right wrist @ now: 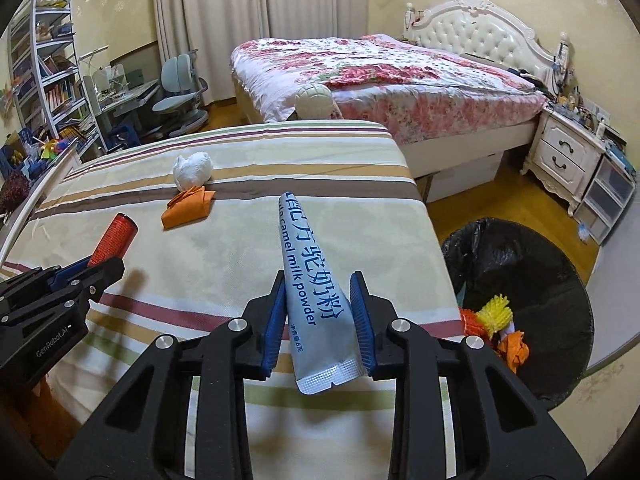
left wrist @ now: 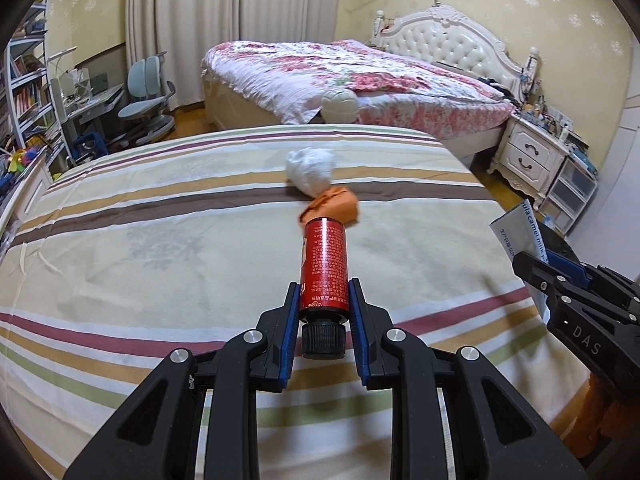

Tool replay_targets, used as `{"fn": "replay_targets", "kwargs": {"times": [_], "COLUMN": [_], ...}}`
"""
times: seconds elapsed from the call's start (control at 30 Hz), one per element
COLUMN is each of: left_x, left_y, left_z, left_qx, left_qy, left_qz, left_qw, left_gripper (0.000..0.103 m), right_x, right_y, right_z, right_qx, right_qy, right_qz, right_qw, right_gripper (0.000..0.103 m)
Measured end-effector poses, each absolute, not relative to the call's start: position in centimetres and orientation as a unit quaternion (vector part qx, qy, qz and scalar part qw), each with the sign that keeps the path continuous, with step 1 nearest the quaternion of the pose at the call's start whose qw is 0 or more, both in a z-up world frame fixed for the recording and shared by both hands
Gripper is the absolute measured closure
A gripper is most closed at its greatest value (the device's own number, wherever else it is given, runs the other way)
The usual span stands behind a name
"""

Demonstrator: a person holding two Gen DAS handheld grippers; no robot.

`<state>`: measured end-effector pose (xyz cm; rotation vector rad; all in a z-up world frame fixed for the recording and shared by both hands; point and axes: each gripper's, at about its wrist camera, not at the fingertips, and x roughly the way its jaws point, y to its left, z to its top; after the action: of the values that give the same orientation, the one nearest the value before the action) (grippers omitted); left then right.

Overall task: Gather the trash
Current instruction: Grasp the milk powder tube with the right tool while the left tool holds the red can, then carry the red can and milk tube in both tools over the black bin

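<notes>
While both tools hang over the striped bedspread (left wrist: 160, 240), the left gripper (left wrist: 323, 300) is clamped on a red bottle (left wrist: 323, 264), its blue pads pressed against the bottle's sides just above the black screw cap (left wrist: 323, 340), with the bottle pointing away toward twelve o'clock. In the right wrist view, the right gripper (right wrist: 320, 308) has a silver sachet (right wrist: 308, 280) printed "camel milk powder" pinched between its blue pads, the crimped end hanging out at six o'clock and the narrow end aiming at twelve. Two pieces of rubbish lie on the spread: a crumpled white tissue (right wrist: 193, 170) and, touching it on the near side, a folded orange paper (right wrist: 187, 208), both at about ten o'clock from the sachet. A bin lined with a black bag (right wrist: 520, 264) stands on the floor at about three o'clock of the right gripper, just beside the bed's edge, with a yellow tufted thing (right wrist: 496, 314) and orange scraps (right wrist: 514, 350) inside it.
</notes>
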<state>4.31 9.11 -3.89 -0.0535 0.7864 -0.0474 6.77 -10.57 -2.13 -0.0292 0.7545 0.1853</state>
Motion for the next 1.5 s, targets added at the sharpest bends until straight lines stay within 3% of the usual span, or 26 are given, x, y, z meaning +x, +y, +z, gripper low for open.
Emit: {"fn": "replay_targets", "kwargs": {"times": [1.5], "left_x": [11.0], "left_y": [-15.5], "left_z": [-2.7], "left_qx": [0.067], "left_qy": [0.351], "left_qz": [-0.169], "left_qw": [0.918], "left_gripper": [0.078], "right_x": [8.0], "right_y": [-31.1], "right_z": [-2.3], "right_qx": [0.070], "right_qy": [0.333], "right_qz": [-0.106], "right_qw": [0.934], "right_gripper": [0.072]}}
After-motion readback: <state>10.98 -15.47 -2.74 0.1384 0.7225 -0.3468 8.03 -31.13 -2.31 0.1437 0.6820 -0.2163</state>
